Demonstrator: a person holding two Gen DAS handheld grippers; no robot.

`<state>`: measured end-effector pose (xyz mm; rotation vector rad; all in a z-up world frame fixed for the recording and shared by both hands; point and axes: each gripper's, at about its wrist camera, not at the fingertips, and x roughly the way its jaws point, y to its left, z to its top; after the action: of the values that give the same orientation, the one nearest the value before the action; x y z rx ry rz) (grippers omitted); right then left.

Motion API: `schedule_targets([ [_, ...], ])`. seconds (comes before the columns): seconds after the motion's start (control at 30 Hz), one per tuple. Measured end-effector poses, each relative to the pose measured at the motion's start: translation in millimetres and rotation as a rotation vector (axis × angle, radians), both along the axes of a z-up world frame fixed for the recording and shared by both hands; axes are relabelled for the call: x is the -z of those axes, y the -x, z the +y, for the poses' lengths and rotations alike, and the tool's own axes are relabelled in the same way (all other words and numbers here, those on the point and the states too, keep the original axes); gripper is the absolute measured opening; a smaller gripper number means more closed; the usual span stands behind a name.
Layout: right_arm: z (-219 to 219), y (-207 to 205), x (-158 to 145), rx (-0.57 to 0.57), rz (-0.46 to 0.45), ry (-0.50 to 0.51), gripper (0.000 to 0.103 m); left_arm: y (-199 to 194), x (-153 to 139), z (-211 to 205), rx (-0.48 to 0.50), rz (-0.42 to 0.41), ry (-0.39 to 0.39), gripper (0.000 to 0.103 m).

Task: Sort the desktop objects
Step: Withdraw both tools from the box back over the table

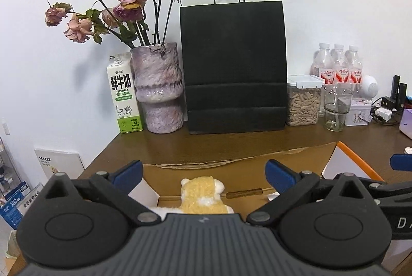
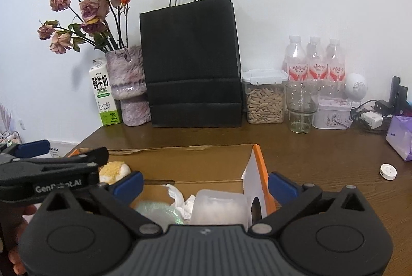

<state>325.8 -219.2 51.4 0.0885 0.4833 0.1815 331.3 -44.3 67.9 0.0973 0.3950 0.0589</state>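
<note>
An open cardboard box (image 1: 206, 164) sits on the brown desk, also in the right wrist view (image 2: 195, 148). A yellow and white plush toy (image 1: 200, 197) lies inside it, also seen from the right (image 2: 113, 170). My left gripper (image 1: 204, 173) is open above the toy, not touching it. My right gripper (image 2: 206, 182) is open over the box, above a translucent plastic tub (image 2: 219, 206), crumpled white paper (image 2: 177, 198) and a greenish bubble-wrap piece (image 2: 157, 210). The left gripper's body (image 2: 51, 168) shows at the left of the right wrist view.
Along the back wall stand a milk carton (image 1: 125, 96), a vase of dried roses (image 1: 159, 88), a black paper bag (image 1: 234, 67), a jar of seeds (image 1: 302, 102), a glass (image 1: 336, 108), three bottles (image 1: 340, 65) and a tin (image 1: 359, 112). A small white round item (image 2: 388, 171) lies right.
</note>
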Motion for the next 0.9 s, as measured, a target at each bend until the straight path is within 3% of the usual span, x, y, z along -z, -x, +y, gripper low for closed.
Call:
schedule_targets([
  [0.4,6,23,-25,0.0,-0.045,0.063,0.103,29,-18,10,0.002,-0.067,0.036,0.103],
  [0.67,7,71,-45,-0.054,-0.095,0.064,0.103,68,-42,33,-0.021,-0.098,0.072,0.103],
  [0.9,7,119,-51,-0.072,-0.114,0.089,0.103,114,-46,54,-0.021,-0.09,0.118,0.103],
])
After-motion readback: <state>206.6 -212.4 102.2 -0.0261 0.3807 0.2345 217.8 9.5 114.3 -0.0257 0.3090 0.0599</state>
